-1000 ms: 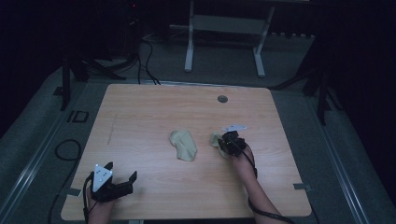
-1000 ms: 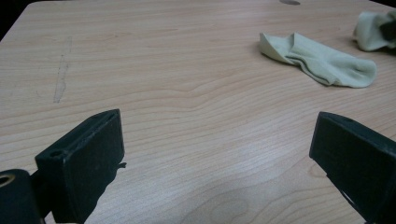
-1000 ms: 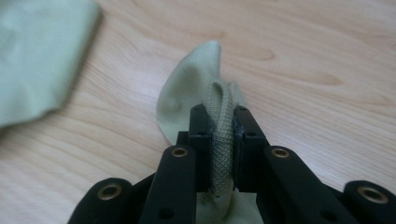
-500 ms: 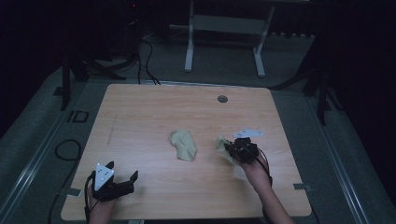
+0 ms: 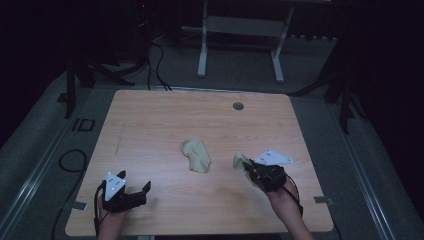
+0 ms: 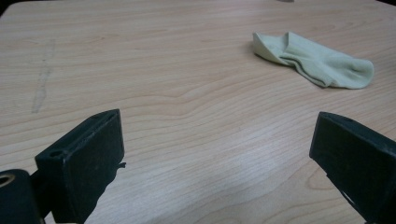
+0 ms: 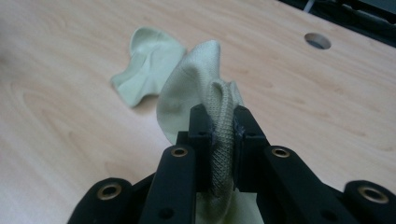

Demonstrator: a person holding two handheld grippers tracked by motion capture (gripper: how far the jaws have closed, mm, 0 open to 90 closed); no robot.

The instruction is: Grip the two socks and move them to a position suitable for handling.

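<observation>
On the right half of the table (image 5: pixel 150 115), my right gripper (image 5: pixel 248 169) pinches a pale green sock (image 7: pixel 201 88); jaws pressed onto its knitted fold, the fabric clear of the wood. Second sock (image 5: pixel 196 155) lies flat mid-table, just left of the held one. Left gripper (image 5: pixel 134 192) sits near the front-left corner, jaws spread wide, nothing between them. Round cable hole (image 5: pixel 238 106) toward the far edge. No readable writing or brand on either sock or the table.

My right gripper (image 7: pixel 219 126) covers the pinched middle of the held sock (image 7: pixel 196 79), whose lower end runs off the picture's bottom edge. In my left gripper view, the picture's top edge clips the tabletop (image 6: pixel 163 70).
</observation>
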